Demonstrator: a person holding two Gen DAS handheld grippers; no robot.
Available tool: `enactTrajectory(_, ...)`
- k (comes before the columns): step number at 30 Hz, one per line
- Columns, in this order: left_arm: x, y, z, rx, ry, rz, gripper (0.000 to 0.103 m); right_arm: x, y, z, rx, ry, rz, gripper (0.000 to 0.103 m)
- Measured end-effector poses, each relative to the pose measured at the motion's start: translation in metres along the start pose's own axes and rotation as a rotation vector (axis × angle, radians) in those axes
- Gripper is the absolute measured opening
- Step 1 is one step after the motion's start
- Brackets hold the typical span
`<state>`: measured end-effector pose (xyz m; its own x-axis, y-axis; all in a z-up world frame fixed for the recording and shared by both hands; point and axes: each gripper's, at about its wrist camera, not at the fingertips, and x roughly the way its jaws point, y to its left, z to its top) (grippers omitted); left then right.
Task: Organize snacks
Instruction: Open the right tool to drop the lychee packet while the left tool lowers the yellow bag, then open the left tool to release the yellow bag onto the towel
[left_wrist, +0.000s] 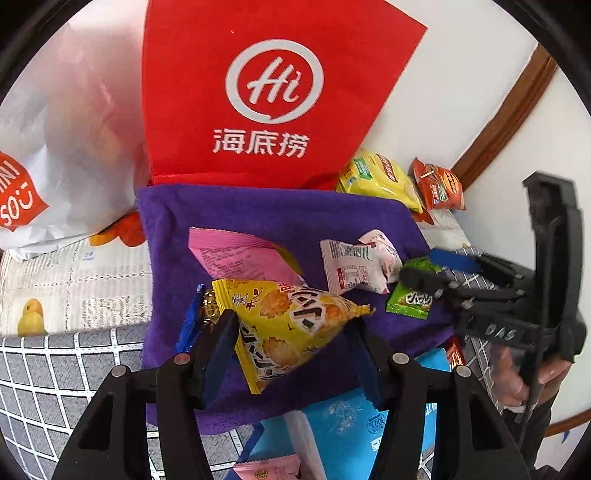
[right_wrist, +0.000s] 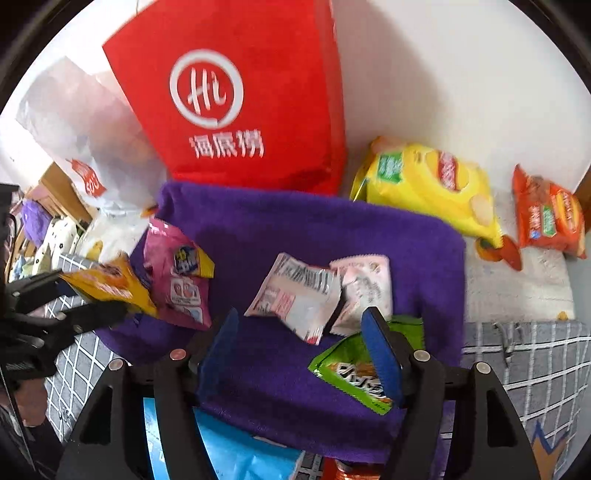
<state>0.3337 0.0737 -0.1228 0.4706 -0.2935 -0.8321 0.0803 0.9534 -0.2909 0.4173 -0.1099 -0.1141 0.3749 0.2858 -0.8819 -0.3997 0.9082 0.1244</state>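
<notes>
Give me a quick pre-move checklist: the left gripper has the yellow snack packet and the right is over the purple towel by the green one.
1. Left gripper grip on the yellow snack packet: ok, both pads press its sides.
2. Packet clear of the purple towel: cannot tell, its lower corner hangs close.
3. Right gripper free: ok, jaws open, nothing pinched.
4. Green packet lined up: not ok, it lies under the right-hand finger, not between the two.
5. White packets out of the way: not ok, they lie just ahead of the right gripper's fingertips.
6. Red bag upright behind the towel: ok; its opening is out of view.
</notes>
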Motion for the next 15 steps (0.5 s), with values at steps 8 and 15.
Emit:
enactTrajectory(8, 0.015, -0.007, -0.003, 0.009, 0.038, -0.027, 0.056, -0.023, -0.016, 0.005, 0.054, -0.075, -0.023, 0.069)
enactTrajectory(15, 0.019, -0.013, -0.005, 0.009, 0.05, -0.044, 0.058, -0.02, -0.017, 0.003, 0.051, -0.072, -0.042, 0.069)
